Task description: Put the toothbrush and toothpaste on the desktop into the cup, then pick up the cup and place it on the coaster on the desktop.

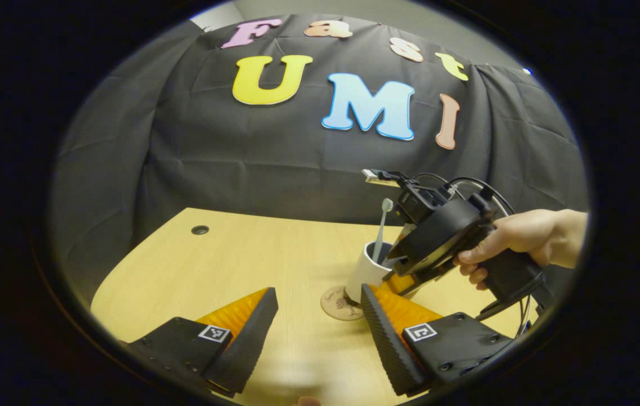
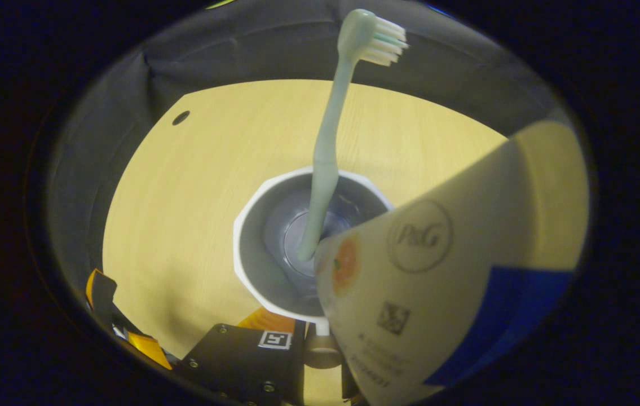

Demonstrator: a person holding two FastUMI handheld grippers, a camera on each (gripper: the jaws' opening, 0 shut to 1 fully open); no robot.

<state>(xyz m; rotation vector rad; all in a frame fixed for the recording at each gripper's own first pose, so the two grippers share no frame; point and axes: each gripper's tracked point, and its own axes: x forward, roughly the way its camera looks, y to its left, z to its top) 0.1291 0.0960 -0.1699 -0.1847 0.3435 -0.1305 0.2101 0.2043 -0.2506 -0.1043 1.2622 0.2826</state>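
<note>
A white cup [image 1: 366,274] stands on the wooden desk, just behind a round brown coaster [image 1: 340,303] and hiding its far edge. A pale green toothbrush [image 1: 382,225] stands in the cup, head up. A hand [image 1: 514,237] holds my right gripper [image 1: 401,280] tilted down over the cup. From above, the toothbrush [image 2: 325,152] leans in the cup [image 2: 252,265]. My right gripper [image 2: 325,338] is shut on the toothpaste tube [image 2: 438,270], whose lower corner dips inside the rim. The tube hides one finger. My left gripper [image 1: 318,293] hangs open over the desk, near the coaster.
The desk [image 1: 229,259] has a small dark cable hole [image 1: 200,229] at its far left, also seen from above [image 2: 180,117]. Black cloth hangs behind the desk. Cables [image 1: 466,183] trail from the right gripper. Bare wood lies left of the cup.
</note>
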